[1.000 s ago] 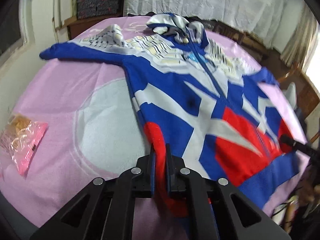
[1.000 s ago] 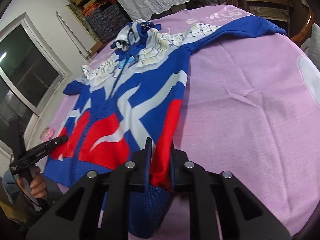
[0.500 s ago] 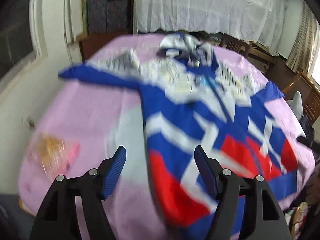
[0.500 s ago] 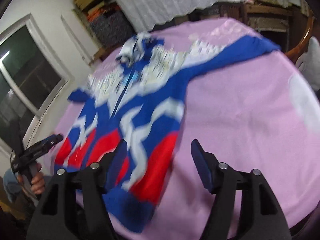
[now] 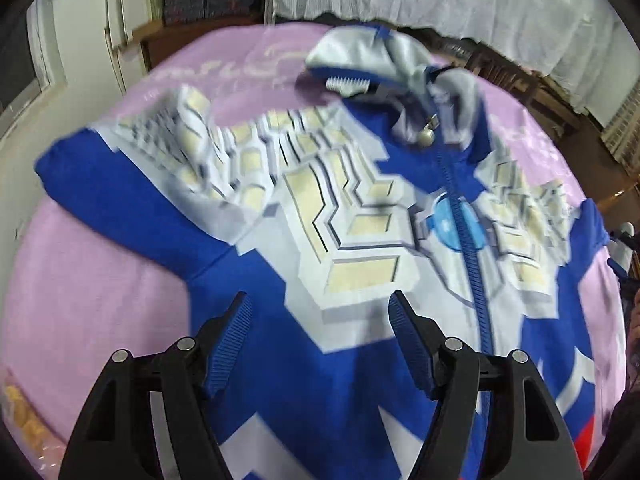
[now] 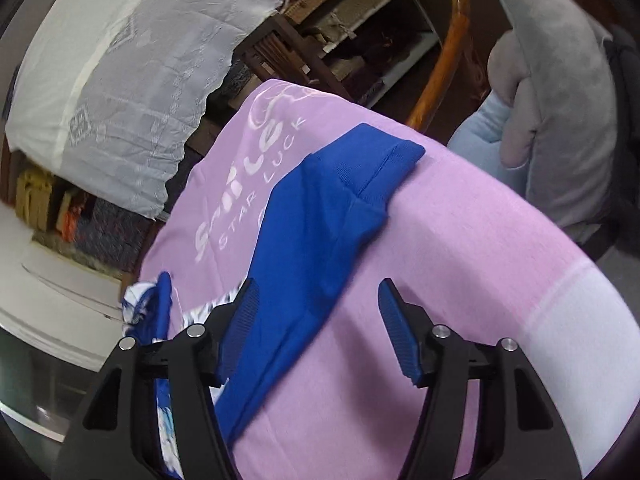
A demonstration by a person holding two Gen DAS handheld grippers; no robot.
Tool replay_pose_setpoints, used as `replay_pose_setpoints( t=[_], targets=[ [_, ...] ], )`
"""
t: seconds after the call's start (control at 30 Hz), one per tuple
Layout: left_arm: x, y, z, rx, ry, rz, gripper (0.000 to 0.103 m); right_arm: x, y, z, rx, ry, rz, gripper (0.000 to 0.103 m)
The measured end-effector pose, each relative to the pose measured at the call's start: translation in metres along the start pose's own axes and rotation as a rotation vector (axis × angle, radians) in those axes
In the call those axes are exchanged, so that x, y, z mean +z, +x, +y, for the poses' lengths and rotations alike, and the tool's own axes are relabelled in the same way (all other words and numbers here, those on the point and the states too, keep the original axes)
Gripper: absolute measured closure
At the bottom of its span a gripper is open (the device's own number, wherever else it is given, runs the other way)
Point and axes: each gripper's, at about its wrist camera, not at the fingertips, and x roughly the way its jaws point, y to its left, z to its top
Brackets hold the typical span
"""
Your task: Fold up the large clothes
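A blue, white and red zip-up hooded jacket (image 5: pixel 352 216) lies spread face up on a pink cloth-covered table (image 5: pixel 80 280). Its hood (image 5: pixel 372 60) is at the far side, and one blue sleeve (image 5: pixel 112 196) stretches out to the left. My left gripper (image 5: pixel 318 320) is open and empty, hovering over the jacket's chest. In the right wrist view the other blue sleeve (image 6: pixel 320 216) lies across the pink cloth, its cuff (image 6: pixel 384 160) near the table's far edge. My right gripper (image 6: pixel 316 308) is open and empty just above this sleeve.
A pink snack bag (image 5: pixel 24 436) lies at the table's left edge. A white lace curtain (image 6: pixel 120 80) and wooden shelves (image 6: pixel 320 40) stand behind. A wooden chair (image 6: pixel 444 48) with grey and light-blue cushions (image 6: pixel 560 100) stands beyond the table's right edge.
Both grippers let go of the jacket's bottom hem and opened. The left moved up over the chest; the right swung out over the right sleeve.
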Motion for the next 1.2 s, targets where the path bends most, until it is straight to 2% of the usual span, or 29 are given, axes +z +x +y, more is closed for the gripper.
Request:
replay_pose_setpoints(
  t=[0.1, 0.17, 0.2, 0.23, 0.3, 0.4, 0.47, 0.6, 0.7, 0.77, 0.83, 0.9, 1.03, 1.13, 1.2],
  targets=[
    [-0.002, 0.005, -0.009, 0.075, 0.059, -0.021, 0.026, 0.010, 0.020, -0.003, -0.008, 0.022, 0.001, 0.047],
    [-0.004, 0.007, -0.015, 0.120, 0.087, -0.038, 0.013, 0.018, 0.028, 0.000, -0.022, 0.017, -0.030, 0.057],
    [-0.005, 0.008, -0.015, 0.137, 0.089, -0.043, 0.010, 0.019, 0.030, 0.001, -0.030, 0.015, -0.044, 0.066],
    [-0.005, 0.008, -0.014, 0.135, 0.086, -0.042, 0.010, 0.020, 0.032, -0.002, -0.047, 0.022, -0.053, 0.096],
    [-0.003, 0.008, -0.011, 0.113, 0.060, -0.031, 0.010, 0.015, 0.020, -0.012, -0.025, 0.038, -0.068, 0.099],
    [-0.003, 0.005, -0.007, 0.104, 0.041, -0.032, 0.010, -0.005, -0.021, -0.019, -0.058, -0.003, -0.130, 0.099],
    [-0.003, 0.004, -0.010, 0.111, 0.046, -0.033, 0.010, -0.022, -0.047, -0.033, -0.111, -0.009, -0.141, 0.099],
    [-0.005, 0.001, -0.011, 0.106, 0.043, -0.035, 0.010, -0.041, -0.058, -0.054, -0.127, -0.002, -0.090, 0.099],
    [-0.006, -0.012, -0.004, 0.096, 0.001, -0.047, 0.010, -0.045, -0.068, -0.052, -0.124, 0.016, -0.112, 0.083],
    [0.000, -0.027, 0.016, 0.105, -0.030, -0.084, 0.010, -0.051, -0.078, -0.049, -0.112, 0.043, -0.147, 0.062],
    [0.011, -0.043, 0.042, 0.117, -0.049, -0.107, 0.010, -0.060, -0.091, -0.038, -0.139, 0.019, -0.212, 0.057],
    [0.025, -0.056, 0.071, 0.157, -0.073, -0.119, 0.010, -0.069, -0.102, -0.024, -0.149, -0.042, -0.269, 0.056],
    [0.055, -0.067, 0.155, 0.270, -0.196, -0.079, 0.010, -0.085, -0.118, -0.016, -0.158, -0.083, -0.396, 0.047],
    [0.074, -0.056, 0.218, 0.284, -0.346, -0.017, 0.011, -0.089, -0.107, -0.016, -0.163, -0.100, -0.372, 0.043],
    [0.083, -0.048, 0.245, 0.209, -0.430, 0.009, 0.011, -0.088, -0.095, -0.019, -0.139, -0.088, -0.311, 0.043]
  ],
)
